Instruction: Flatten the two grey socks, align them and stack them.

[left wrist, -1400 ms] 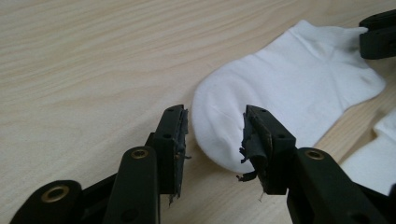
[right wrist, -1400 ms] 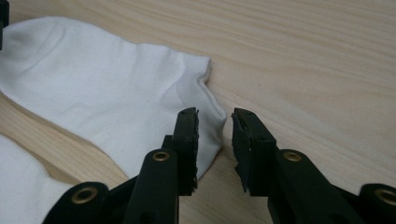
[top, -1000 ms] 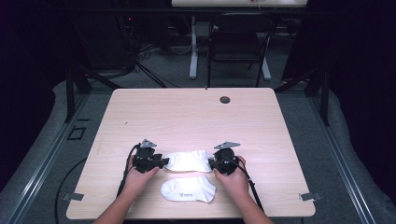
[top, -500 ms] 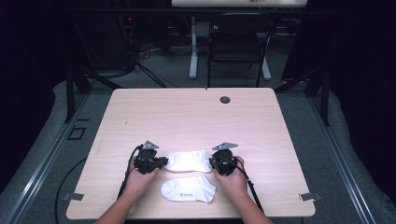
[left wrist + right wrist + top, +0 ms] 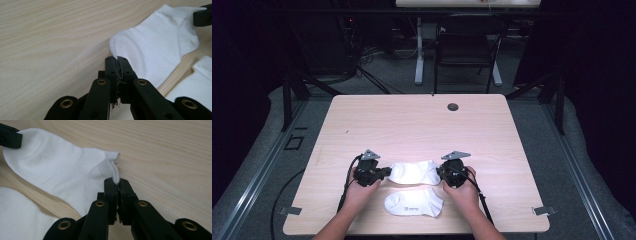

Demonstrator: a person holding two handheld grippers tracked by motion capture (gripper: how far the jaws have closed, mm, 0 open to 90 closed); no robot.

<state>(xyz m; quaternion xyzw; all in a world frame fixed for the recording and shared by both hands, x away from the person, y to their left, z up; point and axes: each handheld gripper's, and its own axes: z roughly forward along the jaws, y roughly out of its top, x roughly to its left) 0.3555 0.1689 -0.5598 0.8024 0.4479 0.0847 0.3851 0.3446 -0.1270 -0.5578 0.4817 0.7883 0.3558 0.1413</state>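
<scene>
Both tools are clamped on the same short white cotton ankle sock (image 5: 414, 172), one at each end. The left tool (image 5: 383, 172) has its jaws pressed together on a pinch of fabric at the toe end (image 5: 117, 58). The right tool (image 5: 441, 173) is closed on the cuff edge (image 5: 115, 173), which puckers up between its jaws. The sock lies flat on the pale wood-grain bench (image 5: 412, 125), near the front edge, stretched between the two hands.

Progress, as a judgement: the grasp is done and the sock is not yet lifted or folded. Left to do is probably lifting it and laying it onto, or pairing it with, the second white ankle sock (image 5: 414, 203), which lies just in front, apart by a thin strip of bench.

Around: a small dark round grommet (image 5: 453, 106) at the far edge, well apart, and a chair (image 5: 464, 55) with cables on the floor behind. Nothing blocks the way; the only snag risk is dragging the near sock.
</scene>
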